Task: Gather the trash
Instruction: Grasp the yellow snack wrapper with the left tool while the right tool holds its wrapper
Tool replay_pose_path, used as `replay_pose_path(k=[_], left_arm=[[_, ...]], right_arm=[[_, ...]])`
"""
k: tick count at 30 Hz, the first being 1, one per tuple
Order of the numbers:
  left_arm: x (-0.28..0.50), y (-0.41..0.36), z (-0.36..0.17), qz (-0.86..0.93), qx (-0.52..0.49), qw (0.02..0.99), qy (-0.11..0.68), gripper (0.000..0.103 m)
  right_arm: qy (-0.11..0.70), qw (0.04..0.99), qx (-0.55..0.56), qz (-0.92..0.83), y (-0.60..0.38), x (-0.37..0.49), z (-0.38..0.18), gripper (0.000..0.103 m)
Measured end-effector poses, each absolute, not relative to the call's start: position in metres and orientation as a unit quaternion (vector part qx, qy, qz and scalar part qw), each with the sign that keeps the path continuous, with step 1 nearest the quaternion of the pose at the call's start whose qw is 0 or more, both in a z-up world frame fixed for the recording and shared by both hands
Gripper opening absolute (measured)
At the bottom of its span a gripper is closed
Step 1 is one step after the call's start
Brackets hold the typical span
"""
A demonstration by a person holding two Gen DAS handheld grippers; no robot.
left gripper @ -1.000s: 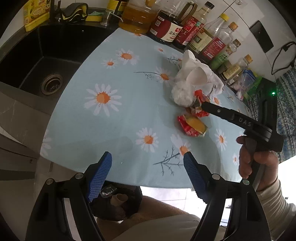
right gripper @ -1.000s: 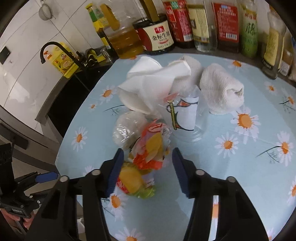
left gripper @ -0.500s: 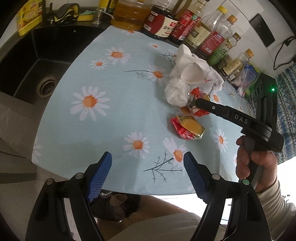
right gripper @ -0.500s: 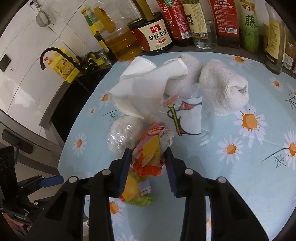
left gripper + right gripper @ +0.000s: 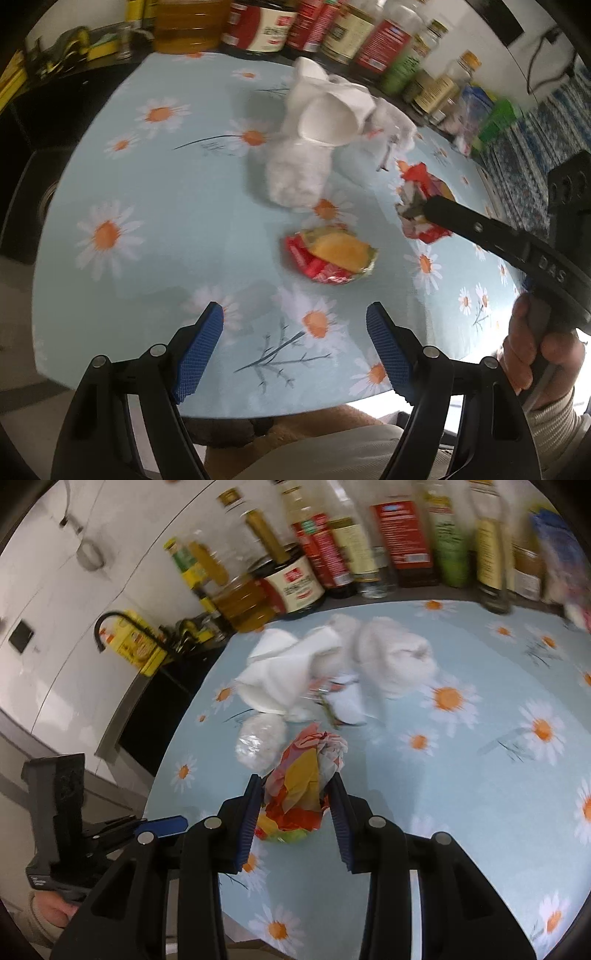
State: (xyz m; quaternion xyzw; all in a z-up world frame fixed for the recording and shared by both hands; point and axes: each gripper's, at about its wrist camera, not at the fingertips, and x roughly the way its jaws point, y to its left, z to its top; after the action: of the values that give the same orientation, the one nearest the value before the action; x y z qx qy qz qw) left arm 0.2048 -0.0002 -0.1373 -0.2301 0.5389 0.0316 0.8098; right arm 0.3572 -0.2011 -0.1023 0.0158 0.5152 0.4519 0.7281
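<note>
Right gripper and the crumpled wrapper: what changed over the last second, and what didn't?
The right gripper closed from wide open onto the crumpled orange-and-yellow wrapper and now clamps it; in the left wrist view the wrapper has shifted rightward, away from the clear plastic ball. The left gripper advanced over the tablecloth, jaws open and empty. The red-and-yellow packet and the tissue pile stayed put.

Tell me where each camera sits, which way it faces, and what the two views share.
Left wrist: on the left tongs, open at the table's near edge, facing the bottles; the right hand shows.
Right wrist: on the right tongs, looking toward the faucet, shut on a crumpled wrapper; the left tongs appear lower left.
Shared: the held wrapper, a yellow-red packet and the white tissue pile.
</note>
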Motion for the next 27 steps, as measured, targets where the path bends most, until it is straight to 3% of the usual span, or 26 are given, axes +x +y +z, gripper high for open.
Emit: replay_pose_path(k=[27], left_arm=[[0.276,-0.033,-0.161,0.019,-0.153,0.792,0.591,0.081]], right_arm=[[0.538,0.756,0.084,0.364,-0.279,0.364,-0.121,0.038]])
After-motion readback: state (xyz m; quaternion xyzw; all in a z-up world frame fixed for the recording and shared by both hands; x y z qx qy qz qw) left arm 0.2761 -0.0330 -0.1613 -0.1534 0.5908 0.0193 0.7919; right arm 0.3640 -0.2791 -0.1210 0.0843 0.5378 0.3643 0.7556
